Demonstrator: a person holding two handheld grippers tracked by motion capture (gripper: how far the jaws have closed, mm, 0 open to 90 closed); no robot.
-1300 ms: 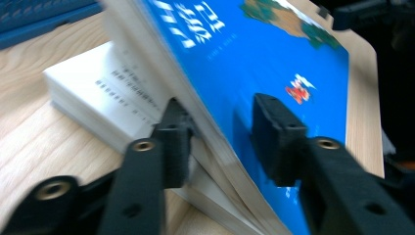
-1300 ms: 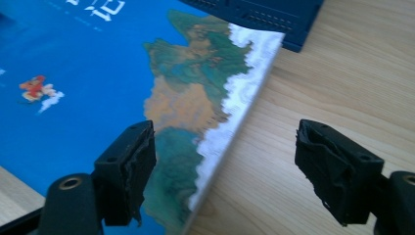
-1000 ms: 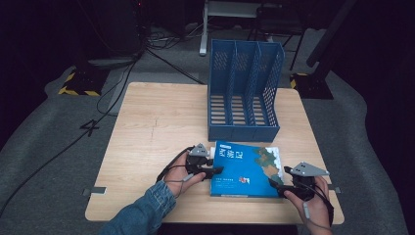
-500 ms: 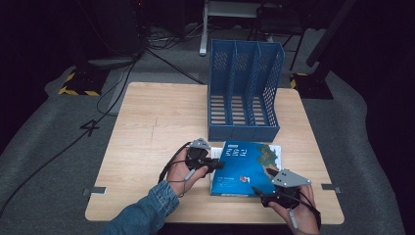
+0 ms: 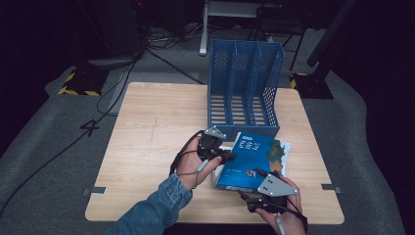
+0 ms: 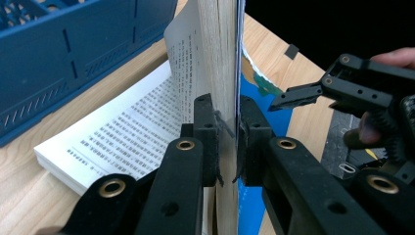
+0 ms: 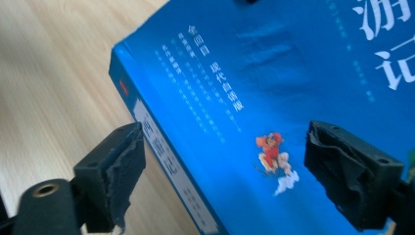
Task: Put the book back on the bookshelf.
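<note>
The left gripper (image 5: 226,157), at the middle of the high view, is clamped on the blue book's (image 5: 254,159) front cover and top pages, lifted off the white text pages below. The right gripper (image 5: 254,198), lower right, has just been opening; its jaws straddle the spine corner without pressing.

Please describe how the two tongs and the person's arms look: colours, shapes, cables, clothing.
Both tongs, left and right, are black, each topped by a grey three-cornered plate. Their jaws carry brass-coloured rivets and worn black pads. Black cables trail off. The left forearm wears a blue denim sleeve.
</note>
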